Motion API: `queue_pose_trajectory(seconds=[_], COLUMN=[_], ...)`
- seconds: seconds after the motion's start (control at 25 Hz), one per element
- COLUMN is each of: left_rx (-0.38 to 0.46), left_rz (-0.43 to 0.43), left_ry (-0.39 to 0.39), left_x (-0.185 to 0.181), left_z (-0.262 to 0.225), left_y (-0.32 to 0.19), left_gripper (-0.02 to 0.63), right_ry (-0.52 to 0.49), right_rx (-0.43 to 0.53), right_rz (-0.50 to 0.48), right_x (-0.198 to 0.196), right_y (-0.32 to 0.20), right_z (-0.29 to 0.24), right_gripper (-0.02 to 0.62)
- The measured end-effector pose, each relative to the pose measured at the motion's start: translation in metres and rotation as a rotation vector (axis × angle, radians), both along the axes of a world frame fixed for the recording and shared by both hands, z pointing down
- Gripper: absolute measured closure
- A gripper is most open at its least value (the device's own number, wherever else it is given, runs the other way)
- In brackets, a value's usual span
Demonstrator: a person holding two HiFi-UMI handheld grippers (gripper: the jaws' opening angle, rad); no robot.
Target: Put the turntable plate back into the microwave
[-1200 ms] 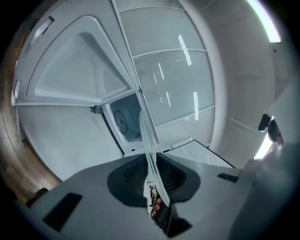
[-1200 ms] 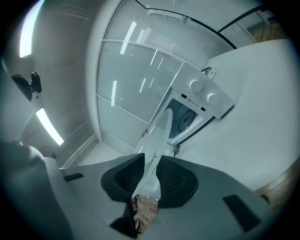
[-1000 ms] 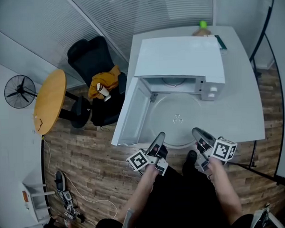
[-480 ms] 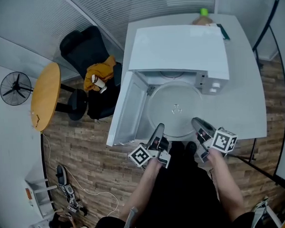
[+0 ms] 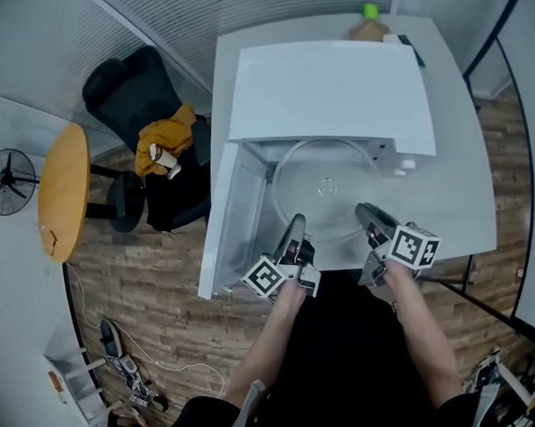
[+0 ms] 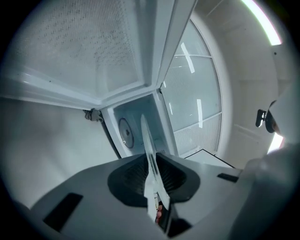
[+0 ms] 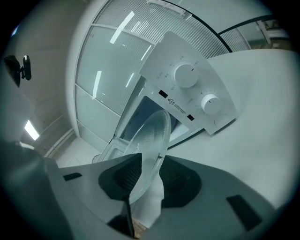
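The task is judged to be partly done. The round clear glass turntable plate [image 5: 326, 190] is held in the air, roughly level, in front of the white box-shaped microwave [image 5: 329, 83]. Its far rim is seen at the mouth of the cavity and its near half is out over the white table [image 5: 464, 201]. The white microwave door [image 5: 235, 214] is swung fully open to the left, so the way in is unobstructed.

The plate's near rim is gripped on both sides. The left gripper [image 5: 295, 225] is closed on the rim, which is seen edge-on, pinched between its dark pads. The right gripper [image 5: 367, 215] has the rim between its jaws too. Those jaws have just been opening, yet the glass appears to fill the gap and to touch both pads, so the hold is read as kept but looser.

What is left, as judged: the plate is to be pushed deeper into the cavity, lowered and centred on the floor inside, and then released by both grippers. Whether the far rim already rests on anything inside cannot be told.
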State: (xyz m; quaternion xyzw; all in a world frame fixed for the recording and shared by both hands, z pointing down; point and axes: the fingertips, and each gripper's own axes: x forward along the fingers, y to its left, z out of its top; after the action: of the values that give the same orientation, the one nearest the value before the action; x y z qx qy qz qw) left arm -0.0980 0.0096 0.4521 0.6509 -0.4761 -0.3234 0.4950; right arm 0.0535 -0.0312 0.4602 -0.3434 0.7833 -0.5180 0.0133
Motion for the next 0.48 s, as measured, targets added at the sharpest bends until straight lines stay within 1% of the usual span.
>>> queue_pose_trajectory(seconds=[0.12, 0.28, 0.36, 0.48], left_rx=[-0.037, -0.037, -0.057, -0.067], left_rz=[0.017, 0.047, 0.046, 0.037], left_ry=[-0.013, -0.032, -0.038, 0.004], left_x=[-0.006, -0.015, -0.02, -0.025], left_z=[0.015, 0.024, 0.031, 0.039], left_y=[-0.012, -0.028, -0.032, -0.04], left_gripper=[0.56, 0.554, 0.554, 0.555], right_ry=[0.024, 0.043, 0.056, 0.08], right_rx=[-0.007, -0.008, -0.012, -0.016], right_rz=[0.013, 0.016, 0.021, 0.024], right_x=[-0.005, -0.015, -0.019, -0.022], right_y=[-0.012, -0.024, -0.028, -0.032], right_z=[0.008, 0.014, 0.017, 0.027], right_gripper=[0.469, 0.469, 0.468, 0.465])
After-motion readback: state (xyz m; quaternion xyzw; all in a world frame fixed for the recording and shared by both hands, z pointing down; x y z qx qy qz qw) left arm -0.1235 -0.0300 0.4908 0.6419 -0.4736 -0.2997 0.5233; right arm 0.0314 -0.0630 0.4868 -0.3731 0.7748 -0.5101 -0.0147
